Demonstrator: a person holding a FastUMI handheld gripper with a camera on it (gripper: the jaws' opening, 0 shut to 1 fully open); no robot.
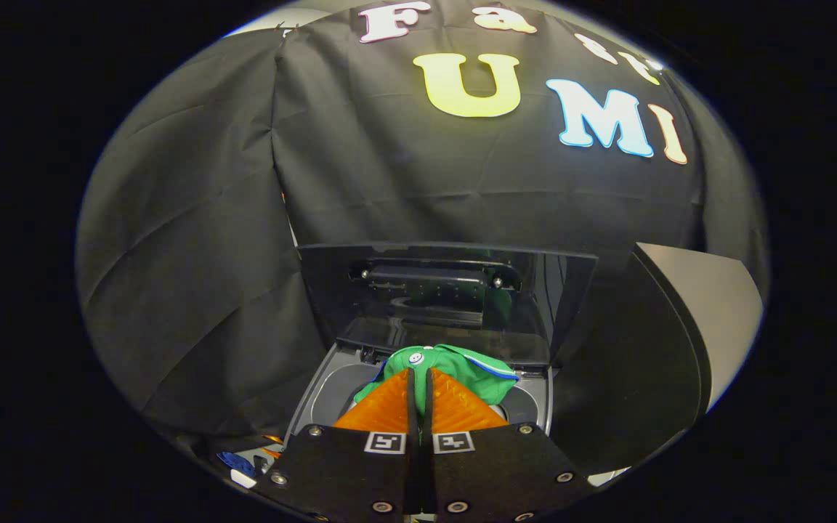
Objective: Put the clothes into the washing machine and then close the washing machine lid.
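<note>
Gripper: we see our gripper with its two fingers drawn nearly together, only a thin slit left between them, and both press on a fold of the green garment.
Fingers: each finger tapers to a tip that meets the cloth just below the garment's white button.
Garment: the green garment bunches up at and just beyond our fingertips; we make out a blue-and-white trimmed edge on its right side and a small white button near its top.
Garment's place: we find it hanging over the open mouth of the washing machine, above the drum opening; we cannot tell whether its lower part rests on the rim or hangs free.
Washing machine: the washing machine sits directly below and ahead of our fingers, its grey top rim framing the round opening on both sides of the garment.
Lid: the washing machine lid stands raised and upright behind the opening, its dark glossy panel facing us with a handle bar across its upper part.
Surroundings: the black cloth wall hangs behind and to the left of the machine; a pale curved panel stands to the right of it.
Small items: a few small coloured objects lie low at the left beside the machine, too small for us to identify.
</note>
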